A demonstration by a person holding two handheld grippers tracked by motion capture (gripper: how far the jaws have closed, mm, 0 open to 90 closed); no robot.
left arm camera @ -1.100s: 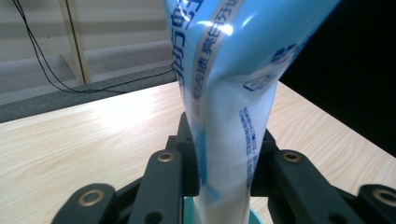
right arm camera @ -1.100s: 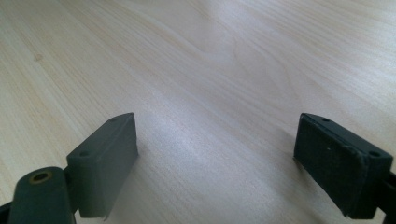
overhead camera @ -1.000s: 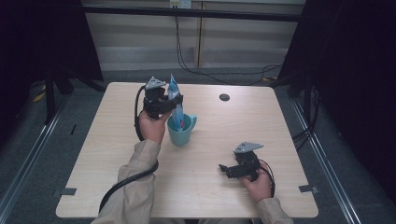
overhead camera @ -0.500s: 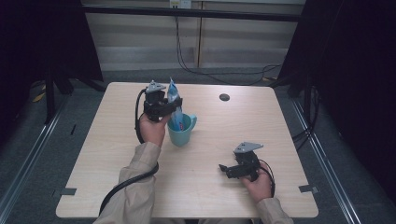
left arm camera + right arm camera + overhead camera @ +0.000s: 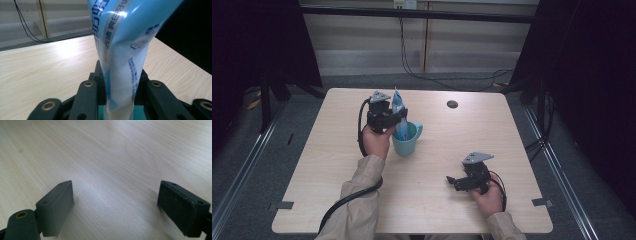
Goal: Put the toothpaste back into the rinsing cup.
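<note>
Two hand-held grippers are mine. The left hand-held gripper (image 5: 398, 116), left of centre in the high view, pinches a blue toothpaste tube (image 5: 122, 50) whose lower end stands in the teal cup (image 5: 408, 141). I judge the placing step nearly done; next I should ease the jaws apart without tipping the cup. The right hand-held gripper (image 5: 117, 205) rests wide and empty, lower right. Around the pale wooden desk (image 5: 337, 165): grey floor, dark curtains.

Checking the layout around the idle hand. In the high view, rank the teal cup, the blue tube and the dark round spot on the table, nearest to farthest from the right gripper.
From the right gripper:
1. Teal cup, up-left.
2. Blue tube, above the cup, clamped by the left gripper.
3. Dark round spot, far edge.
</note>
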